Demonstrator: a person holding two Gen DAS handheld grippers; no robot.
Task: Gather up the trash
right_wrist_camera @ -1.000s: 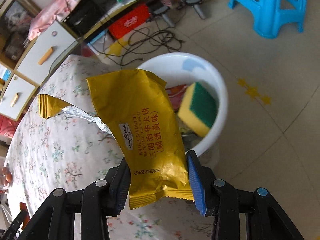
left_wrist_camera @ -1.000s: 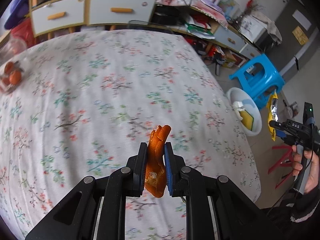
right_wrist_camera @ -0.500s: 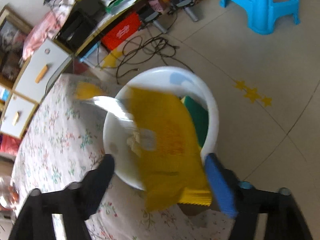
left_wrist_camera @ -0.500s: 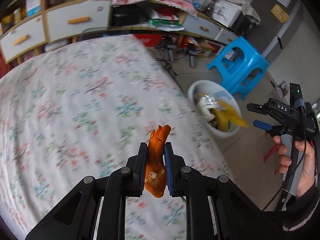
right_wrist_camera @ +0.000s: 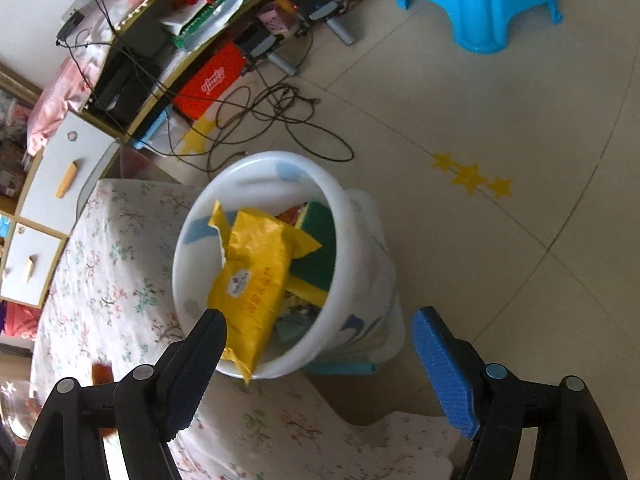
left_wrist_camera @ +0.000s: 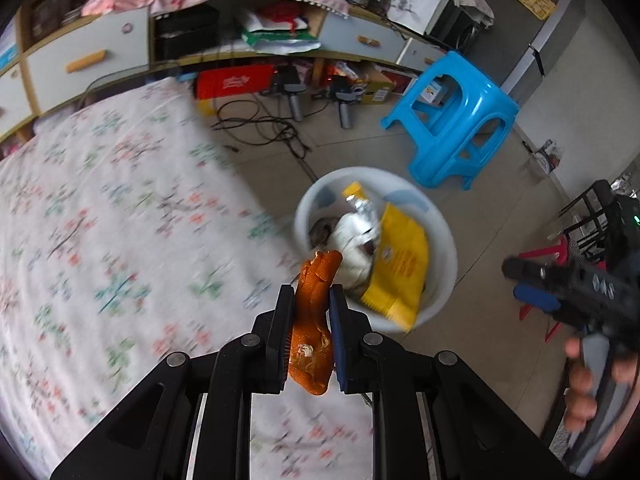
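Even daylight; fisheye-bent edges; motion blur across both views.

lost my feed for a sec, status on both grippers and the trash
Left gripper shut on orange peel. Right gripper open, empty. Yellow wrapper in white bin. Nothing blocking bin.

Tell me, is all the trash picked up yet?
Not quite. The yellow snack wrapper already lies in the white bin with a sponge, and the right gripper is open and empty above it. The left gripper is shut on an orange peel near the bin, not yet dropped in. That peel is what is left; the floral tablecloth shows no other trash in these views.
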